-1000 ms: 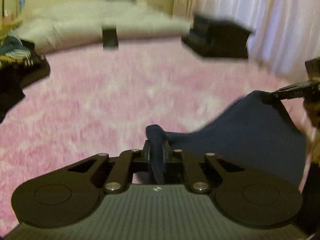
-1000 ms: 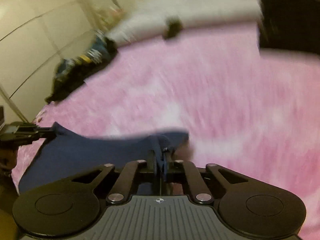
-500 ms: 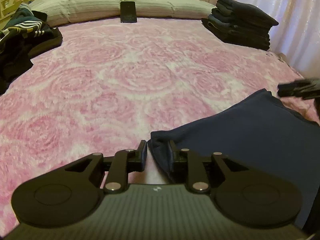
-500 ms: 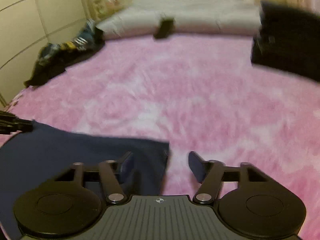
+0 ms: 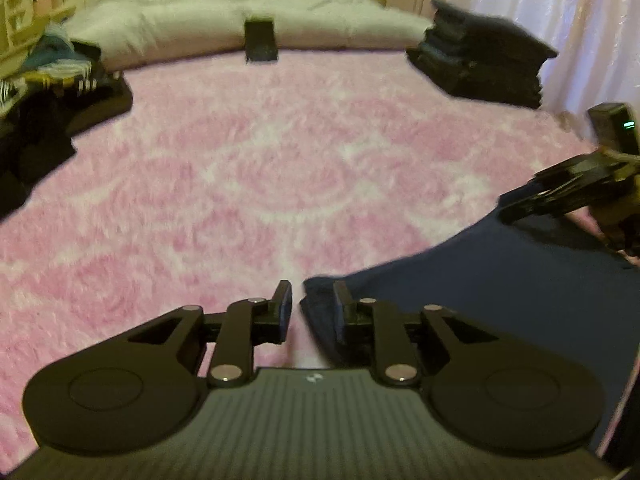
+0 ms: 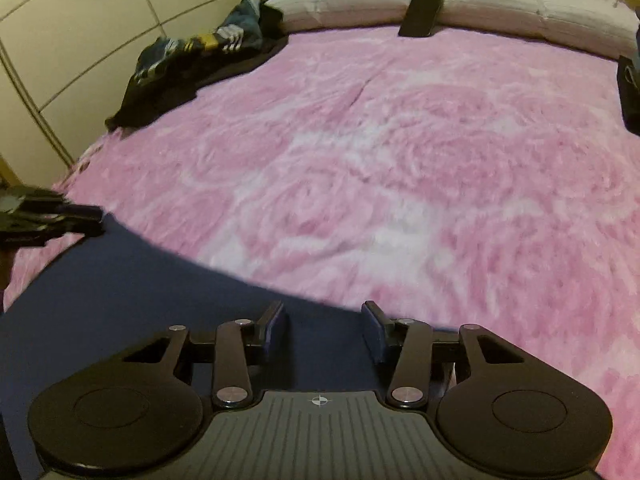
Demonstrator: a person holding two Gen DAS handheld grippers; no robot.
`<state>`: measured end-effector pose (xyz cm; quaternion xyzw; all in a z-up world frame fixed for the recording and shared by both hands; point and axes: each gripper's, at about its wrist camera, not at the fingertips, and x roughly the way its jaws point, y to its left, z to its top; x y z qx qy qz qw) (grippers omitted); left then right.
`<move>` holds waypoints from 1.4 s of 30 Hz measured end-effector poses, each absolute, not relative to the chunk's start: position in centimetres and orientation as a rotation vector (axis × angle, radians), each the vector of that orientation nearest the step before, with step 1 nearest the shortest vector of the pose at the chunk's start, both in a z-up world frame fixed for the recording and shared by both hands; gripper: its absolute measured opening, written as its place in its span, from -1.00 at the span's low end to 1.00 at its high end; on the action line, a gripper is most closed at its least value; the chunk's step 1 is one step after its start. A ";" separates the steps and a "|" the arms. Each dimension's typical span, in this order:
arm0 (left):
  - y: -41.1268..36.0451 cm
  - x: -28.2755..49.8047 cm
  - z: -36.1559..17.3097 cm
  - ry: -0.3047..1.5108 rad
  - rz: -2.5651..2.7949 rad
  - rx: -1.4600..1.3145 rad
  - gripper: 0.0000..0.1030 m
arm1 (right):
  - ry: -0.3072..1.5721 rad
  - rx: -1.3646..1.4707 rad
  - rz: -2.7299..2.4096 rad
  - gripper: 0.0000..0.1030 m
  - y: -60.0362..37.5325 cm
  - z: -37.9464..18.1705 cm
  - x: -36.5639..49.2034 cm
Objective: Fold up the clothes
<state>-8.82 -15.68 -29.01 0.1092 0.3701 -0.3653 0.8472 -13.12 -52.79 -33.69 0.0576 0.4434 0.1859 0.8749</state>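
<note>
Navy cloth (image 6: 120,304) lies flat on the near edge of the pink bedspread (image 6: 400,160). Left gripper (image 5: 310,306) has narrowly parted jaws that have just been closing, the cloth's bunched corner lying loose between them against the right pad. Right gripper (image 6: 325,326), jaws about half open and likewise just closing, hovers over the cloth's far edge, gripping nothing.
</note>
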 end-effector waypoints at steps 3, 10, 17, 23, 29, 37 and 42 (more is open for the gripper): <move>-17.1 -10.3 -28.2 0.790 -0.870 0.254 -0.66 | 0.871 0.105 0.325 -0.09 -53.5 -32.1 -14.2; -19.4 -10.0 -30.8 0.865 -0.903 0.319 -0.60 | 0.922 0.195 0.483 -0.08 -54.1 -32.0 -18.8; -18.5 -8.0 -31.4 0.863 -0.802 0.328 -0.61 | 0.864 0.207 0.377 -0.08 -56.5 -34.0 -15.3; -17.2 -10.8 -28.4 0.815 -0.771 0.324 -0.66 | 0.797 0.149 0.363 -0.08 -54.1 -28.9 -21.1; -16.6 -18.3 -25.2 0.728 -0.916 0.347 -0.61 | 0.789 0.171 0.477 0.30 -49.5 -29.0 -30.0; -14.9 -23.3 -28.0 0.743 -0.856 0.435 -0.61 | 0.774 0.087 0.395 0.35 -47.2 -29.0 -34.2; -14.8 -24.0 -28.9 0.719 -0.840 0.458 -0.60 | 0.823 0.002 0.359 0.35 -45.5 -30.2 -33.9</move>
